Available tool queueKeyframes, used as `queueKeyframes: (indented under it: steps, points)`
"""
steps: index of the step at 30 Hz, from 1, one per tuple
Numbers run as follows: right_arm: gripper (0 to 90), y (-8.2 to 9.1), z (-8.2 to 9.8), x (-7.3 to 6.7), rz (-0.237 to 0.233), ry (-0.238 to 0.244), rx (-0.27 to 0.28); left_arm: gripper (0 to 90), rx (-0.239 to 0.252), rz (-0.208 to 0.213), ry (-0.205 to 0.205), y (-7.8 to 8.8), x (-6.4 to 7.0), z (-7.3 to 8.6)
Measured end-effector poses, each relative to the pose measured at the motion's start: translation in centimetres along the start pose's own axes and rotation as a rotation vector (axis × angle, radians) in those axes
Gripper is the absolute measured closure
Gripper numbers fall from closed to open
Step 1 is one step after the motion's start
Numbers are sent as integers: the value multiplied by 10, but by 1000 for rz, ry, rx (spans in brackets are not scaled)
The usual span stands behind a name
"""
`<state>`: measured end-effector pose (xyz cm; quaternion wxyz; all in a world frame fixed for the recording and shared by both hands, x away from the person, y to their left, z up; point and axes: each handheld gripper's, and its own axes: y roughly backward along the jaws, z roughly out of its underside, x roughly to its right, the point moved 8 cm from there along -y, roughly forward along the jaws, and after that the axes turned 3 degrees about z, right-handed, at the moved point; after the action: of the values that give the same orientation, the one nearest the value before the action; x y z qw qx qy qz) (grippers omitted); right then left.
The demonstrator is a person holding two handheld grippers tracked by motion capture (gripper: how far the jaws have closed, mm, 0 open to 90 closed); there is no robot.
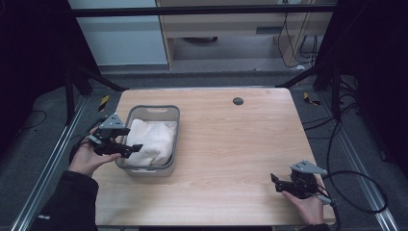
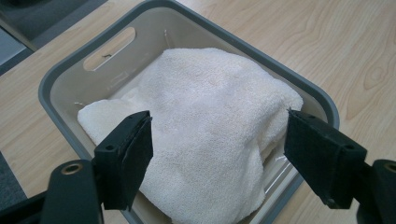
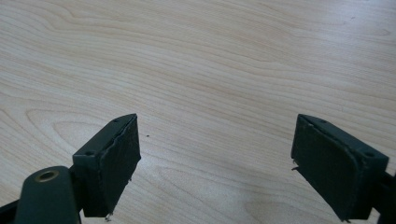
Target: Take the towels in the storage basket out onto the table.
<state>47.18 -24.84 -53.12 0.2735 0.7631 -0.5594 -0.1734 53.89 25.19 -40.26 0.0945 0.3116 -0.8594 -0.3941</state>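
A cream terry towel (image 2: 205, 126) lies heaped in the grey plastic bin (image 2: 60, 77); soft and light, it is best pinched at a raised fold. The left tongs (image 2: 218, 154) hover released above it; the right tongs (image 3: 215, 163) gape over bare tabletop (image 3: 196, 60).

A cream terry towel (image 2: 210, 126), loosely bunched and mounded, fills a grey plastic bin (image 1: 171, 139) with rounded corners and a slotted handle at its far end, standing upright on the left side of a light wooden table (image 1: 231, 144), near its left edge.
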Motion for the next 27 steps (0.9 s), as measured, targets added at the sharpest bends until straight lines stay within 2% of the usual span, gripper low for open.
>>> queueKeyframes:
  steps: [6,12,14,22,27]
  points:
    - [155,0,2,-1,-10,-4,-7,246,-21,24,-52,-2,4,-4]
    - [155,0,2,1,-13,-1,-7,248,-42,55,-68,-5,5,-7]
    - [155,-1,2,0,-14,-5,-13,251,-77,61,-93,-6,4,-5]
    - [155,-1,3,0,-10,5,-16,261,-124,93,-127,-9,4,-2]
    - [153,-2,3,0,-13,7,-25,262,-148,115,-162,-15,8,-5]
